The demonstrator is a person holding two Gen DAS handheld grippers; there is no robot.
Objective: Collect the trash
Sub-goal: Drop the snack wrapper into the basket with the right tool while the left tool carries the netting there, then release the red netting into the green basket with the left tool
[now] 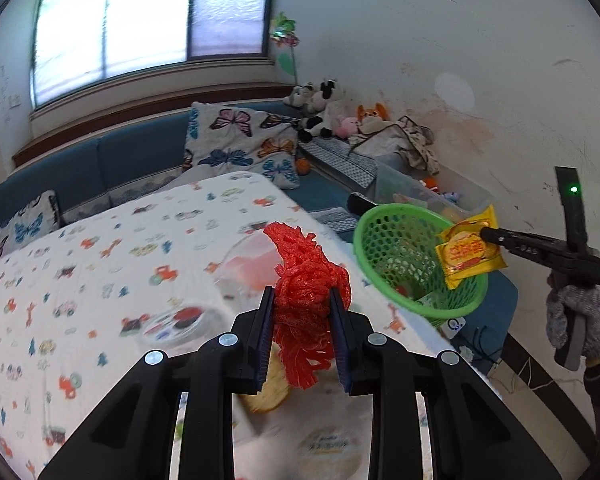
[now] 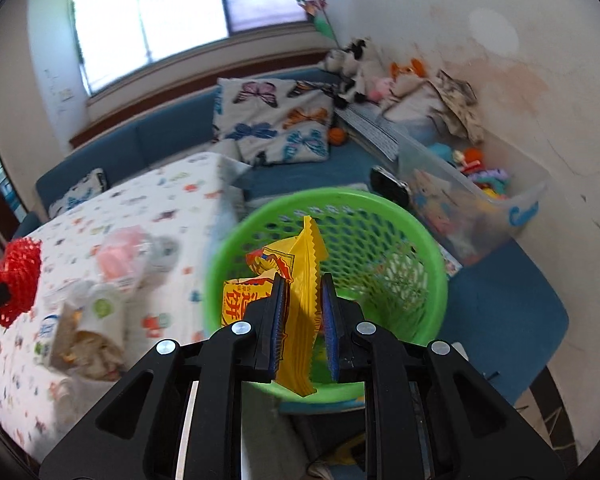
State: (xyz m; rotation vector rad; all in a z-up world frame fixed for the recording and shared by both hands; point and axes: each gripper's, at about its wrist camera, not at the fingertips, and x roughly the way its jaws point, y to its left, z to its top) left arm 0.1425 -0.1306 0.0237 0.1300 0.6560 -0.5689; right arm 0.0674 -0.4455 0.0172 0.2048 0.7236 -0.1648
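Over the green plastic mesh basket (image 2: 380, 240), a yellow foil snack wrapper (image 2: 300, 280) is clenched by the right gripper (image 2: 303, 312), red foam netting (image 1: 306, 280) by the left gripper (image 1: 302, 328); cups and wrappers (image 2: 88, 320) are left on the bench (image 1: 100, 240).

The clutter on the table (image 1: 100, 240) is all smeared: a clear cup (image 1: 248, 268) with something pink inside, a round lid (image 1: 180, 320) and a paper bag (image 2: 84, 340) cannot be read. The red mesh (image 1: 306, 296) hides part of the cup. The yellow wrapper (image 2: 300, 280) covers the bottom of the green basket (image 2: 420, 248). The gloved hand (image 1: 580, 320) is cut off at the picture's edge.
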